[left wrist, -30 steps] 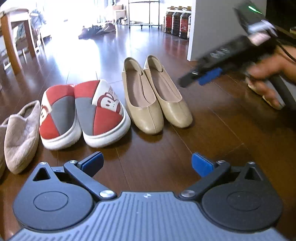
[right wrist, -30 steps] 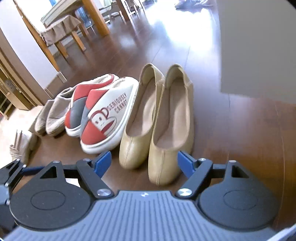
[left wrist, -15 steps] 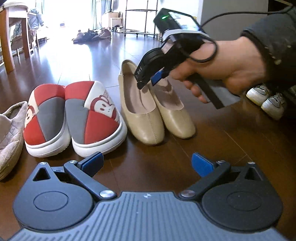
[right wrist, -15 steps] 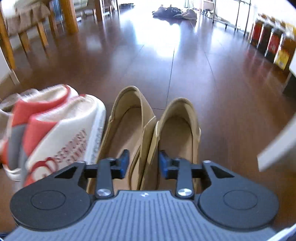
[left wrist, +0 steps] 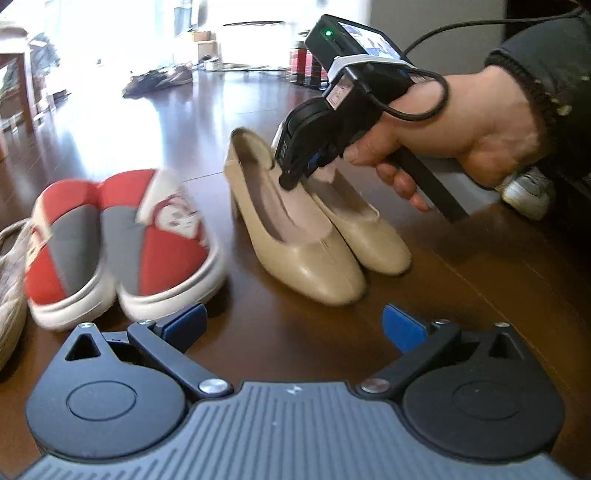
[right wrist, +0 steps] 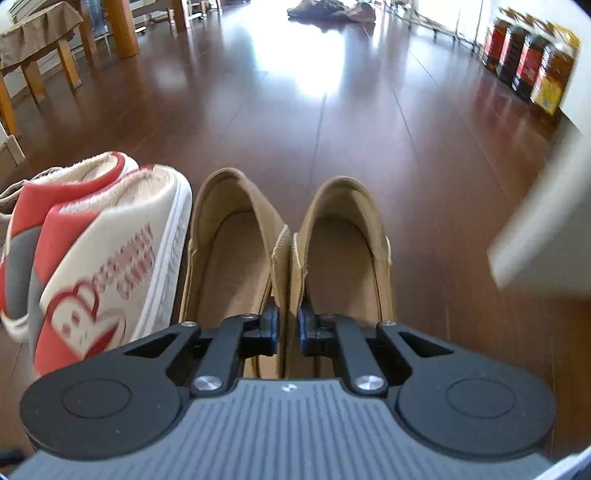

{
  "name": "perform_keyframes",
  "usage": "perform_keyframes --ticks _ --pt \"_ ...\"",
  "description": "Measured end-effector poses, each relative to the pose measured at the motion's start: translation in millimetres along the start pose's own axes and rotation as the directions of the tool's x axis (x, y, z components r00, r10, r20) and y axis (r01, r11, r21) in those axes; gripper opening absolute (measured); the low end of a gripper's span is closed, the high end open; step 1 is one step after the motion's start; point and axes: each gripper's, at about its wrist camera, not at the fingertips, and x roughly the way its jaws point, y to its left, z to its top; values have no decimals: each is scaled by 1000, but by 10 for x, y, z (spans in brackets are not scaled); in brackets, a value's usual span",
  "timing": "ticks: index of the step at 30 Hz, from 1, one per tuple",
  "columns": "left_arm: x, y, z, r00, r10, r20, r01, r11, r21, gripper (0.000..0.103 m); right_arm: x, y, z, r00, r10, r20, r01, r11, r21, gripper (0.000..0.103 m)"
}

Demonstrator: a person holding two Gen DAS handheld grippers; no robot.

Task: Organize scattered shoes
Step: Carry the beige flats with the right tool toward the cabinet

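A pair of beige heeled pumps point(left wrist: 306, 236) stands side by side on the dark wooden floor. My right gripper point(right wrist: 287, 328), held by a hand point(left wrist: 461, 125), is shut on the two touching inner walls of the pumps point(right wrist: 236, 243), one finger inside each shoe. In the left wrist view the right gripper point(left wrist: 295, 173) reaches down into the pumps from the right. Left of them sits a pair of red, grey and white slippers point(left wrist: 122, 236) point(right wrist: 92, 266). My left gripper point(left wrist: 293, 323) hangs open in front of the pumps' toes, holding nothing.
A beige fuzzy slipper point(left wrist: 9, 280) lies at the far left. White sneakers point(left wrist: 528, 192) sit behind the hand at the right. More shoes point(right wrist: 332, 9) lie far down the floor. Bottles point(right wrist: 528, 59) line the right wall by a white panel point(right wrist: 546, 229); wooden table legs point(right wrist: 118, 26) stand left.
My right gripper came down over the pumps and closed from wide open to pinching their inner walls. The left gripper stayed open and dropped lower toward the shoes.
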Motion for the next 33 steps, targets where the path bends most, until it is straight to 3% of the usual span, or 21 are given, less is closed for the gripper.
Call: perform_keyframes --ticks 3,10,14,18,21,25,30,33 --pt "-11 -166 14 999 -46 4 46 999 23 102 -237 -166 -295 1000 -9 -22 9 999 35 7" --pt "7 -716 44 981 -190 -35 193 972 133 102 -1079 -985 -1382 992 -82 -100 101 975 198 7" --pt "64 -1018 139 964 -259 -63 266 940 213 102 -1516 -1567 -1918 977 -155 -148 197 918 344 7" --pt "122 -1318 238 941 -323 -97 337 896 289 102 -1895 -2223 -2414 948 -250 -199 319 765 560 7" --pt "166 -1543 311 921 -368 -125 389 855 344 102 -2089 -2672 -2685 921 -321 -223 376 576 725 8" --pt "209 -1854 387 886 -428 -179 462 783 416 102 -2180 -2983 -2832 911 -348 -222 360 404 841 11" --pt "202 -2128 289 839 -483 -250 543 720 432 102 -2216 -3128 -2950 913 -351 -207 329 336 882 11" --pt "165 -2188 225 818 -507 -272 574 686 447 102 -2177 -3211 -2893 899 -381 -216 343 307 888 11"
